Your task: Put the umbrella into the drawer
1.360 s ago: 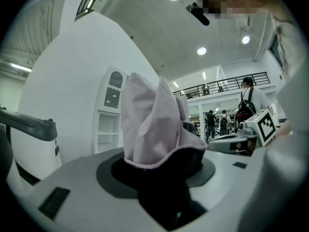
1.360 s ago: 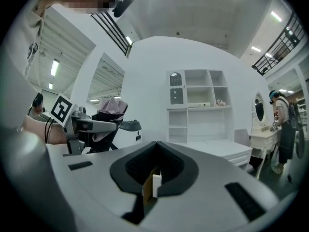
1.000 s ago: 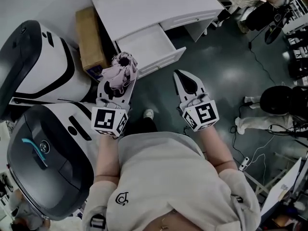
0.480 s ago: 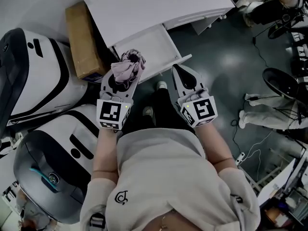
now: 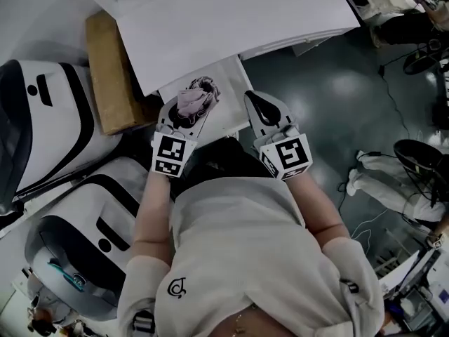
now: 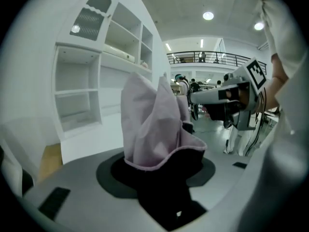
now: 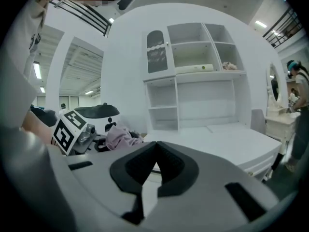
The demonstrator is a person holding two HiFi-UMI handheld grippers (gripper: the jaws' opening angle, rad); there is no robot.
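Observation:
A folded pink umbrella [image 5: 197,97] with a black part sticks out of my left gripper [image 5: 184,118], which is shut on it. It hangs over the front of the open white drawer [image 5: 229,90] under the desk. In the left gripper view the pink fabric [image 6: 153,122] rises from between the jaws and hides their tips. My right gripper [image 5: 260,108] is beside it to the right, at the drawer's front edge, shut with nothing in it. In the right gripper view its black pads [image 7: 155,164] meet on a thin slit, and the umbrella [image 7: 120,137] shows at the left.
The white desk [image 5: 231,12] has a shelf unit [image 7: 193,71] on top. A brown cardboard box [image 5: 109,76] lies left of the drawer. Two large white and black machines [image 5: 42,132] [image 5: 91,237] stand at the left. Cables lie on the dark floor [image 5: 351,104] at the right.
Both grippers have moved forward and down toward the desk and now hang over the drawer's front. The umbrella stays in the left gripper. The right gripper stays shut.

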